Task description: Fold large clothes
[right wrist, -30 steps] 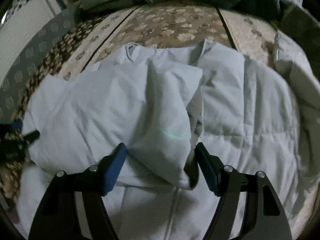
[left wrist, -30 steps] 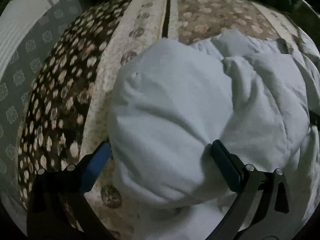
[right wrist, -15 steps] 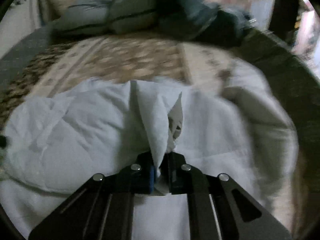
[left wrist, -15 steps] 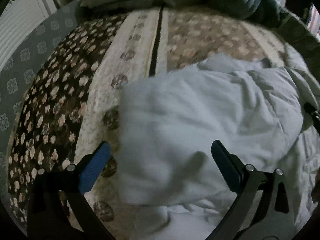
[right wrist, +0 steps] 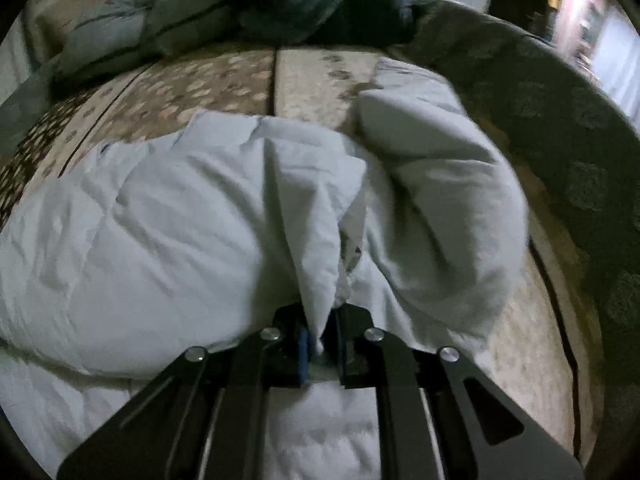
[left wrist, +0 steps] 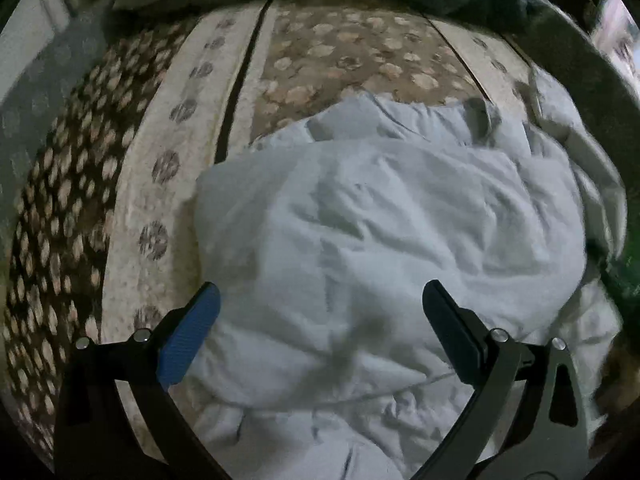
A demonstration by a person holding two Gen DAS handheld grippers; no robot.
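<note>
A pale padded jacket (left wrist: 380,232) lies bunched on a patterned bedspread (left wrist: 168,168). Above its near left part my left gripper (left wrist: 322,292) hovers open, blue pads wide apart and not touching the fabric. In the right wrist view the same jacket (right wrist: 160,232) spreads to the left, and a puffy sleeve (right wrist: 440,152) lies folded over on the right. A raised fold of fabric in the middle is pinched by my right gripper (right wrist: 322,344). Its jaws are starting to open, with the cloth still between the pads.
Grey pillows (right wrist: 140,28) and a dark bundle of bedding (right wrist: 320,0) are piled at the far end of the bed. A dark patterned border (right wrist: 580,152) runs down the bed's right side. Bare bedspread (right wrist: 224,80) lies beyond the jacket.
My right gripper went from open around a fold to shut on it, then drew it to the right. My left gripper drew back and rose, so the jacket looks smaller and flatter.
</note>
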